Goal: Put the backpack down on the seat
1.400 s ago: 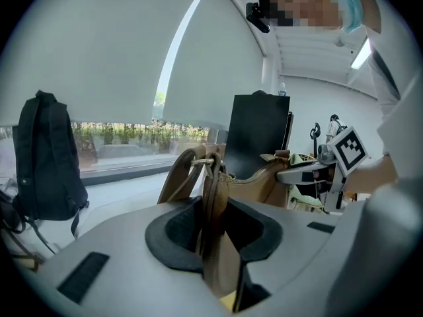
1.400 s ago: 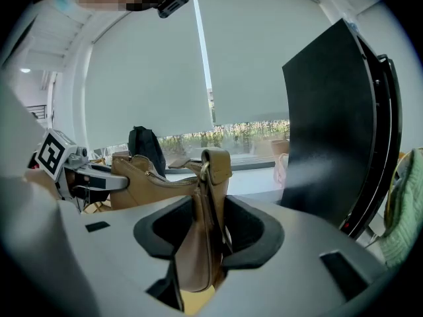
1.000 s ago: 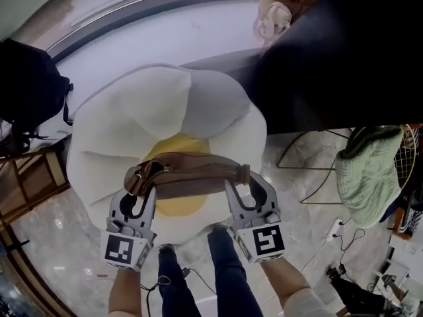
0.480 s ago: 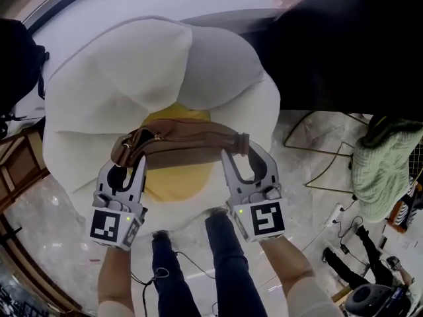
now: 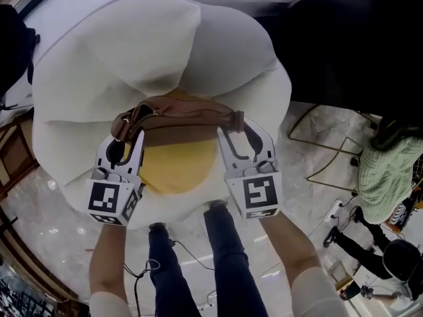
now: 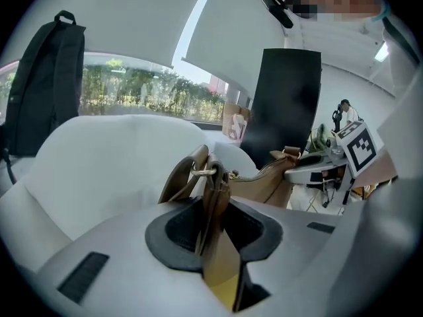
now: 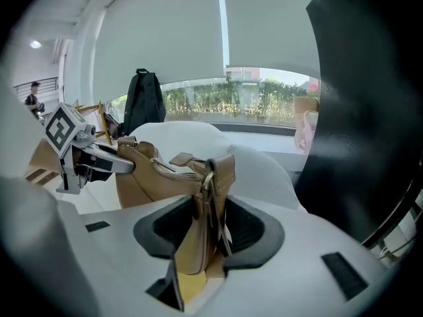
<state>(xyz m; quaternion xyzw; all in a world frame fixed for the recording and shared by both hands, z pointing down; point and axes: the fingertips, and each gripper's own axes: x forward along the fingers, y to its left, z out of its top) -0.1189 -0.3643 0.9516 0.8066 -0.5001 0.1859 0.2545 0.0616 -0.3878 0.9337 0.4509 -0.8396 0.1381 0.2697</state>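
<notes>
The bag (image 5: 182, 114) is tan-brown leather, long and slim, with a zip along its top and metal rings where the strap tabs join at each end. It hangs stretched sideways between my two grippers, level, over the seat (image 5: 99, 58). It sits above the far edge of the seat's yellow centre (image 5: 178, 167), just in front of the white back petals. I cannot tell whether its underside touches the cushion.

My left gripper (image 5: 125, 134) is clamped on the bag's left end; in the left gripper view the folded leather tab and its ring stand squeezed between the dark pads. My right gripper (image 5: 241, 129) is closed on the right end in the same way, with the strap tab and ring pinched upright between its jaws. Both grippers point away from me, marker cubes towards my body, and each shows in the other's view at the opposite end of the bag.

The seat is shaped like a flower, with big white petals around the yellow middle. My legs (image 5: 225, 269) in dark trousers stand at its near edge on a pale marble floor (image 5: 39, 203). A black backpack (image 6: 46, 84) stands beyond the seat's left side. A dark panel (image 5: 344, 38) rises past the right side, and a green cloth (image 5: 386, 177) hangs over a wire frame further right.
</notes>
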